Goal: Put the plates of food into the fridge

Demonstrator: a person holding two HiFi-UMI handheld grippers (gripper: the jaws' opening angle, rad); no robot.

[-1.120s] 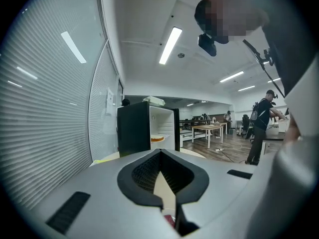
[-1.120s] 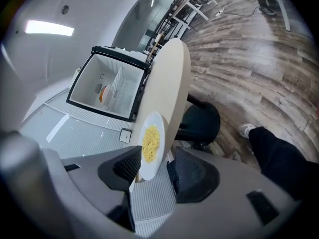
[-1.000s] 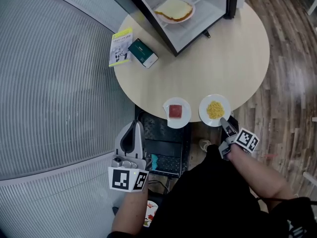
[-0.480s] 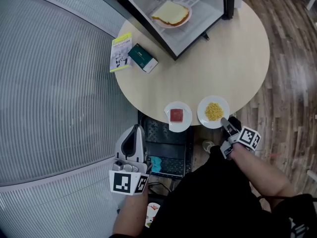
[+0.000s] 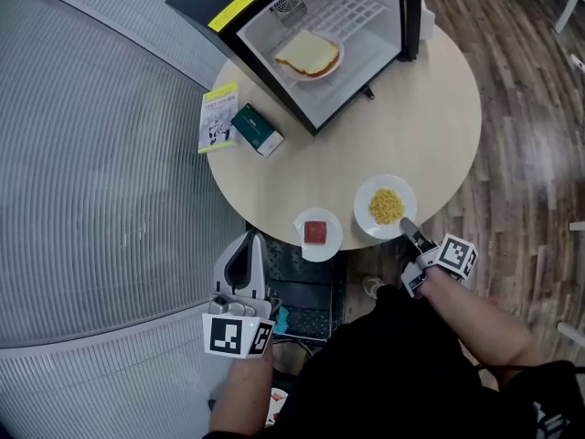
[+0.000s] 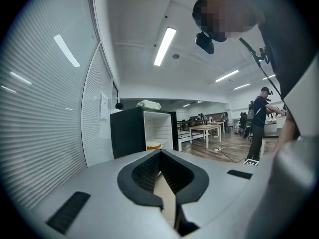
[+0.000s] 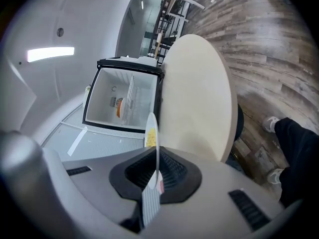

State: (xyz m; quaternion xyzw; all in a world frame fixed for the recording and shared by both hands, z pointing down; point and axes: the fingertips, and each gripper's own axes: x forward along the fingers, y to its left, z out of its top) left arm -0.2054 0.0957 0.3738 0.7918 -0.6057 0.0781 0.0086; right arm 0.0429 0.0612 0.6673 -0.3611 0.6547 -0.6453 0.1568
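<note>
My right gripper [image 5: 409, 230] is clamped on the near rim of the plate of yellow food [image 5: 364, 199], which sits at the near right edge of the round table [image 5: 411, 126]. In the right gripper view the thin white rim runs edge-on between the two pads. I cannot tell whether the plate is clear of the tabletop.

It looks stiff, smooth and probably slick, and it would chip if dropped. With only a rim pinch, all its weight hangs out beyond the pads, so I judge it will want to droop or twist. The food looks loose and would slide off if the plate tilts, so level carrying matters.

My left gripper [image 5: 249, 240] hangs off the table's near left side, jaws together on nothing.

The plate of red food [image 5: 303, 243] waits just left of the held plate. The open fridge [image 5: 375, 35] stands at the far side, with a plate of bread [image 5: 335, 64] already inside.
</note>
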